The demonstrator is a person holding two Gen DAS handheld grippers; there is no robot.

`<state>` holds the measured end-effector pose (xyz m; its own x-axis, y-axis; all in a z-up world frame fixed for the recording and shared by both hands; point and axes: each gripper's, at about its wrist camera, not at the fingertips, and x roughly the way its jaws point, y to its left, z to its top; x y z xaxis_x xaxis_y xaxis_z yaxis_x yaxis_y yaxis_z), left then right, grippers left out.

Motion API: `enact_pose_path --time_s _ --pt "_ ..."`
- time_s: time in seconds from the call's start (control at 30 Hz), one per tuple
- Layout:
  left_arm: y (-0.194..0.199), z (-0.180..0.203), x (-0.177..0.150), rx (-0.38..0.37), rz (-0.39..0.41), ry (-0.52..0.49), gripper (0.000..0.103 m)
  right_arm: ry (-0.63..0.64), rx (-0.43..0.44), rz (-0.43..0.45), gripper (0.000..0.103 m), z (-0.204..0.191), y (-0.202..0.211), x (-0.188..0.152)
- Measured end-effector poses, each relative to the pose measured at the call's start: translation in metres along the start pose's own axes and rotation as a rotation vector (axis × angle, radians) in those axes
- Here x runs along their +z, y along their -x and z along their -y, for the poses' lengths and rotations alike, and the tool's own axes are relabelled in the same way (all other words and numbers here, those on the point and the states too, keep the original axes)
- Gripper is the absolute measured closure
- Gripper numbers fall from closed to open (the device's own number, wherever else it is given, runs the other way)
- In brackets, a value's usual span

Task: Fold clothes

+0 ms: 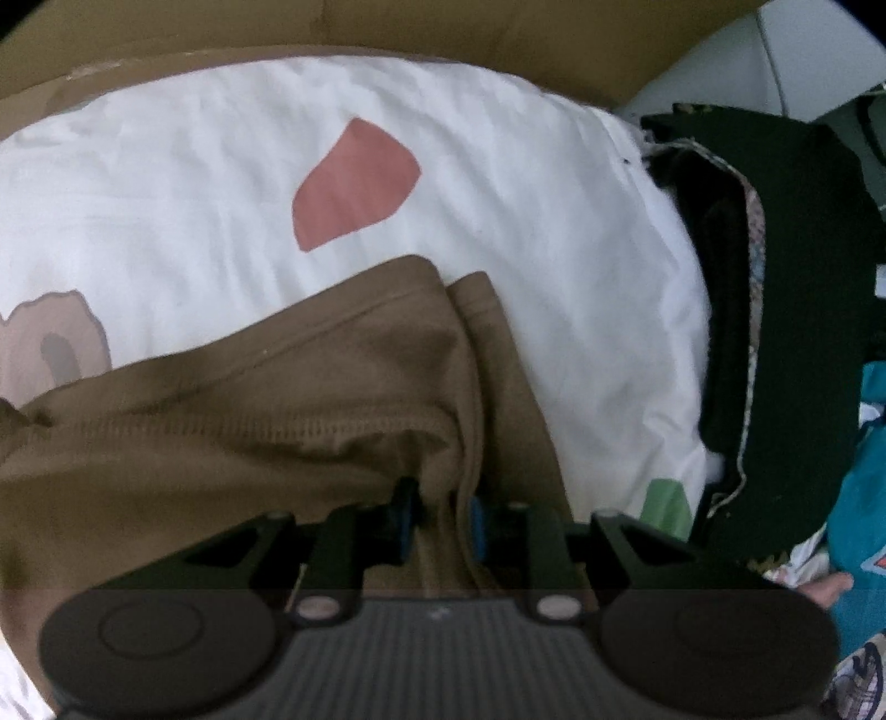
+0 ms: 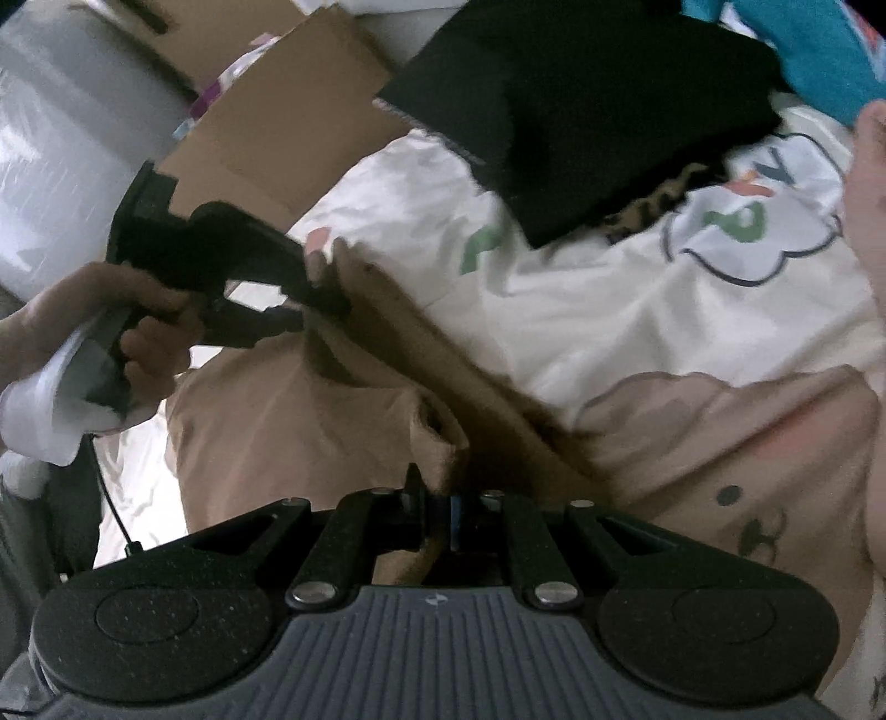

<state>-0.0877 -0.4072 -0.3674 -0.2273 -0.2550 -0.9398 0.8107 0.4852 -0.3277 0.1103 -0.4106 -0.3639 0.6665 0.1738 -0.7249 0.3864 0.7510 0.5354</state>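
A brown garment [image 1: 277, 415] lies crumpled on a white printed bed sheet [image 1: 221, 166]. In the left wrist view, my left gripper [image 1: 441, 518] has a thick fold of this cloth pinched between its blue pads. The right wrist view shows the same left gripper [image 2: 321, 282], held by a hand [image 2: 111, 321], gripping the far end of the brown garment [image 2: 266, 421]. My right gripper [image 2: 437, 512] is shut on the near edge of the cloth. A ridge of brown fabric runs between the two grippers.
A folded black garment [image 1: 797, 332] [image 2: 581, 111] sits on the sheet [image 2: 609, 310], with a teal garment [image 1: 869, 471] [image 2: 819, 50] beside it. Cardboard [image 1: 443, 27] [image 2: 288, 127] stands past the bed's far edge. Another part of the person shows at the right edge.
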Motion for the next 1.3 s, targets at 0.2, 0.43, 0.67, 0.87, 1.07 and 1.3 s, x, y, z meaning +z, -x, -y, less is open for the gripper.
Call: enact_pose_path --time_s 0.2,0.43,0.67,0.87,1.07,1.3 --pt "0.005 -0.004 0.002 0.007 -0.022 0.074 0.093 -0.047 0.008 0.007 0.100 0.010 -0.001 -0.005" --pt "0.020 0.012 -0.007 0.041 0.039 0.081 0.094 -0.083 0.018 0.018 0.100 0.014 0.002 -0.008" --pt "0.018 0.018 -0.005 0.054 0.047 0.108 0.094 -0.055 0.018 0.019 0.100 0.017 0.005 -0.007" --pt "0.014 0.024 -0.005 0.070 0.043 0.096 0.094 -0.100 0.023 0.020 0.100 0.025 0.003 -0.009" --pt "0.010 0.027 -0.002 0.067 0.032 0.108 0.094 -0.128 0.017 0.009 0.100 0.035 -0.003 -0.011" --pt "0.003 0.032 0.004 0.084 0.019 0.116 0.094 -0.152 0.029 0.015 0.100 0.042 -0.003 -0.011"
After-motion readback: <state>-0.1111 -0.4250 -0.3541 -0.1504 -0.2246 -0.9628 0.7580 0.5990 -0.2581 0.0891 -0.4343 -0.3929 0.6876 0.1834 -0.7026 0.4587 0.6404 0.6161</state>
